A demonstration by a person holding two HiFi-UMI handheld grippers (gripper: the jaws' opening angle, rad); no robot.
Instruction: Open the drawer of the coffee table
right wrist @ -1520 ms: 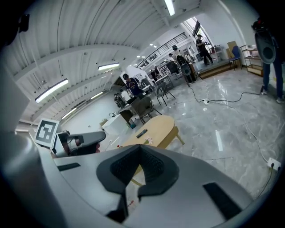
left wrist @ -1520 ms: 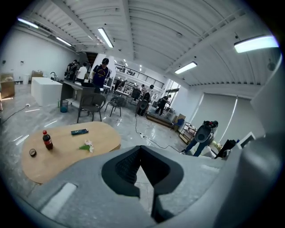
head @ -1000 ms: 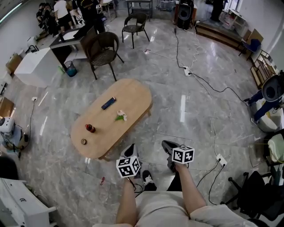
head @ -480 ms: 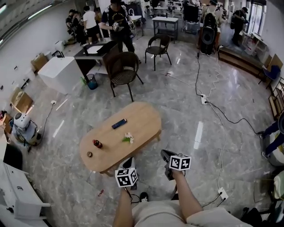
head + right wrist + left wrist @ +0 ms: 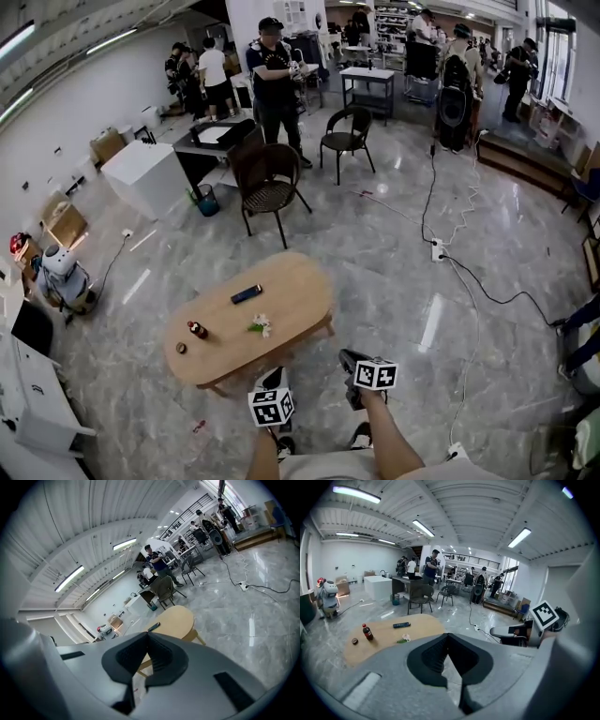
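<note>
— Left tongs [image 5: 273, 378]?
— Pressed fully together, gripping nothing. Hanging above the floor [image 5: 394, 253], just near of the worktop [image 5: 281, 286].
— And the right tongs [image 5: 349, 360]?
— Likewise closed tight and empty. Off to the right of the left pair, beside the worktop's near right end, touching nothing.
— Drawer?
— Impossible to make out from any view. Only the oval wooden top and a few legs on show, ahead and to the left of both tongs.
— On top?
— Small dark bottle [image 5: 196, 329] at the left end, a small round thing [image 5: 181, 348] just beside it. Sprig of flowers [image 5: 259, 324] near the middle, dark remote [image 5: 247, 294] toward the far edge. Brown chair [image 5: 269, 183] farther off, beyond the worktop.
</note>
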